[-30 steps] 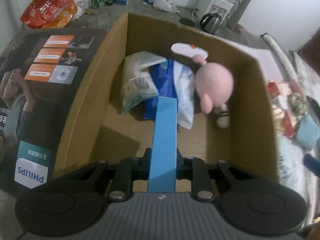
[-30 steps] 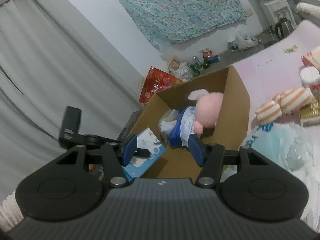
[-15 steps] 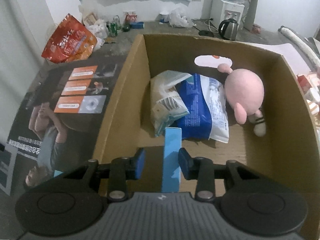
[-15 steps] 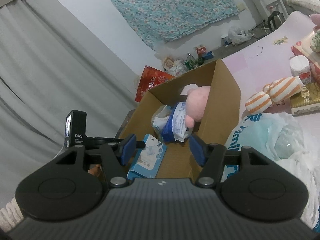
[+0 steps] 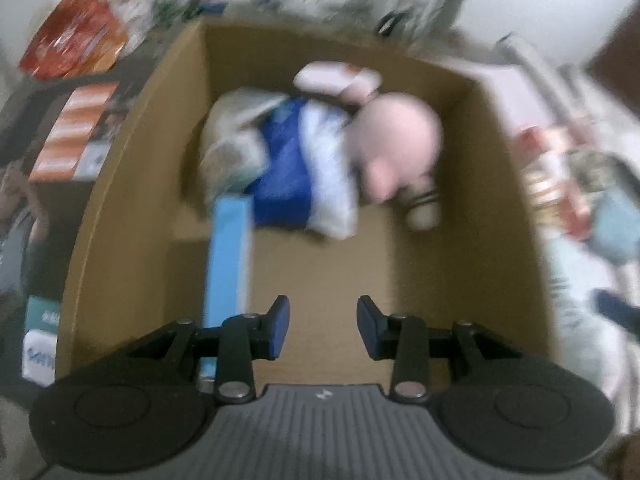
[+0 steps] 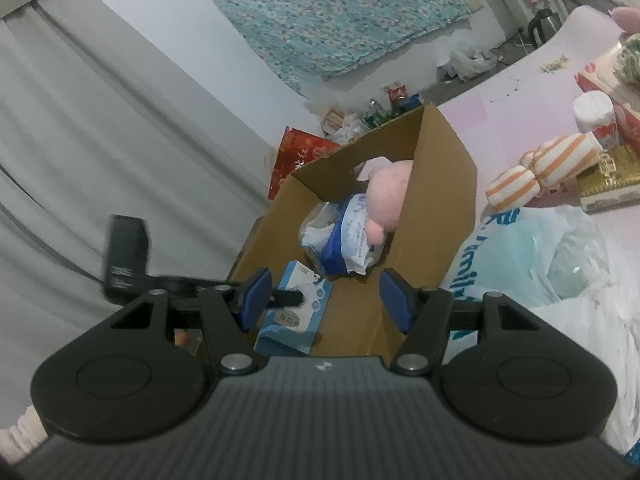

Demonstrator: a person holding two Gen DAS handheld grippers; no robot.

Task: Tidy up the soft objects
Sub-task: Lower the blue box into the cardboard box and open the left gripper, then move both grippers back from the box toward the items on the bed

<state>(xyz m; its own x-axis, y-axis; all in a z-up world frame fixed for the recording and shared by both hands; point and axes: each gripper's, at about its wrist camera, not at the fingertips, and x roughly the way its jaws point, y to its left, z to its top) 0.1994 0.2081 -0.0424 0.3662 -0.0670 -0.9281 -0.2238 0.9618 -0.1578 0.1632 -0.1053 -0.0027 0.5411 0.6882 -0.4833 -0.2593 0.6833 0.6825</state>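
Now that the left gripper (image 5: 318, 326), jaws just parted and empty, has dropped the blue tissue box (image 5: 228, 256) at seven o'clock in the cardboard box (image 5: 120, 200), that item is stowed; the right gripper (image 6: 326, 300) hovers half-open, empty.

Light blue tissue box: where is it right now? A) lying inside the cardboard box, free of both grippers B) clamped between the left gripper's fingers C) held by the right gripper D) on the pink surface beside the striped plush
A. The light blue tissue box lies in the near corner of the cardboard box, and the left gripper stands open over the box floor with nothing between its fingers.
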